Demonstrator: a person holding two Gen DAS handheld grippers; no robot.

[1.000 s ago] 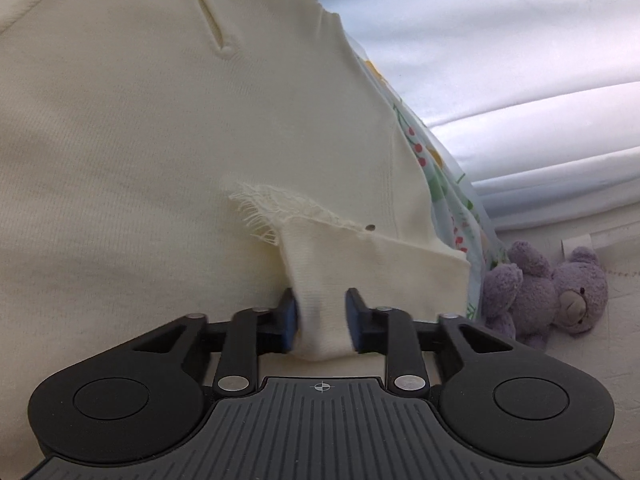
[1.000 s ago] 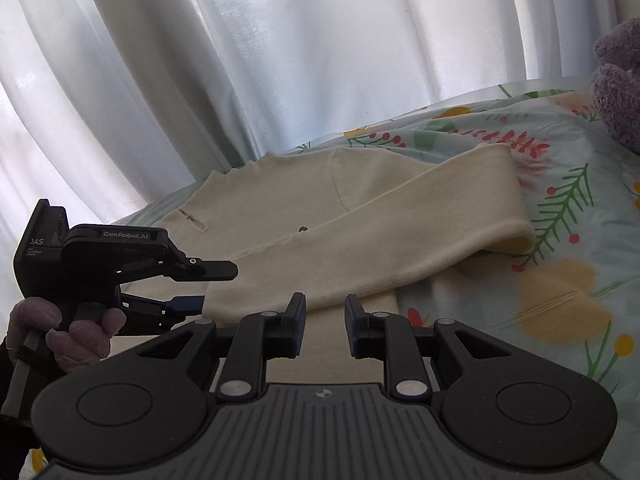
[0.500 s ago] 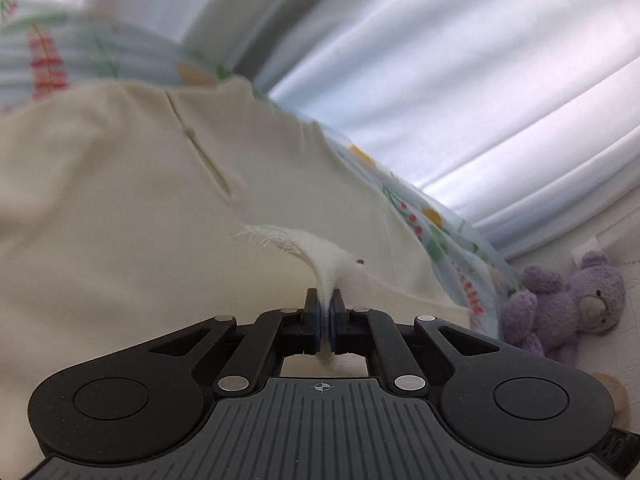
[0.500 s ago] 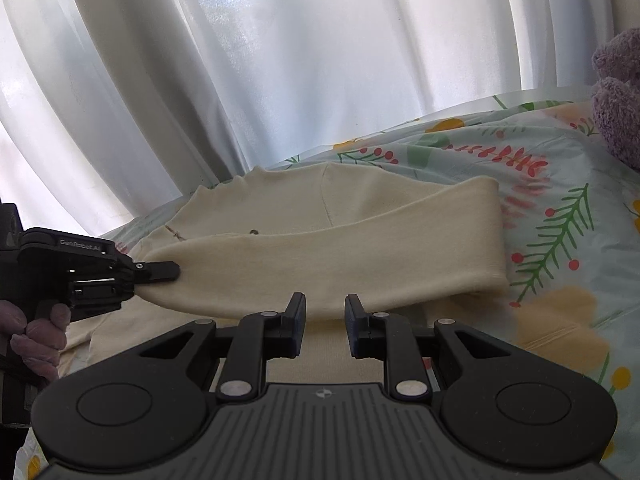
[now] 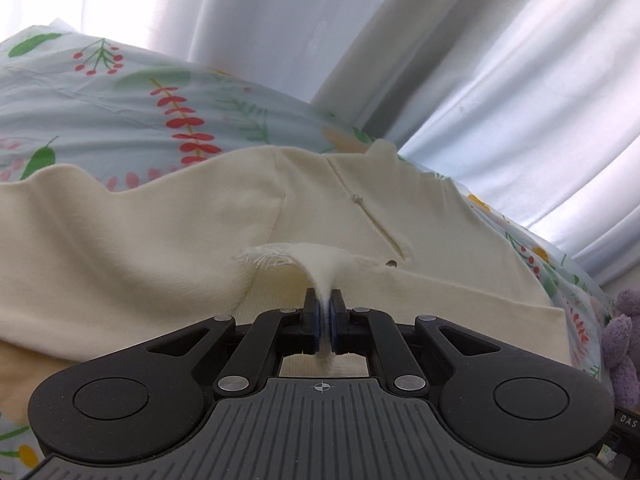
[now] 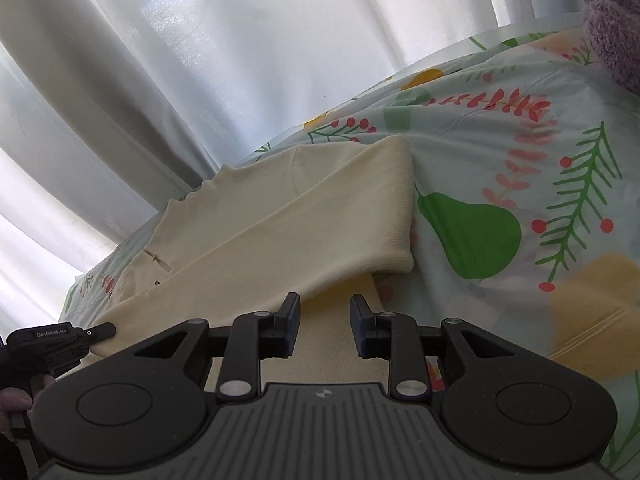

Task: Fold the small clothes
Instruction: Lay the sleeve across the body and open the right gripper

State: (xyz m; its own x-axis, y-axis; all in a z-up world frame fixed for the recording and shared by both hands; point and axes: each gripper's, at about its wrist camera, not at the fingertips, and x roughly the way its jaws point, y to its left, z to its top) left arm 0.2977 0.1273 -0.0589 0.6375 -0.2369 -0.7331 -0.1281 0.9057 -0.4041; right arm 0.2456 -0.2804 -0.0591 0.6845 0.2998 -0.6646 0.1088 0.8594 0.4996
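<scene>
The cream top lies spread on the flowered bedspread, with one sleeve already laid across the body. The left claw is clamped on that sleeve's frayed cuff. The right claw hangs over the top; its jaws have just been opening and hold nothing. The other sleeve and the body folds look undone

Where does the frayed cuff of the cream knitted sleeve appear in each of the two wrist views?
Left wrist view: the frayed cuff sits at centre, pinched in the left tool.
Right wrist view: at the lower left edge, its end hidden in the left tool.
Shared landmark: the small neckline slit of the cream garment.
</scene>
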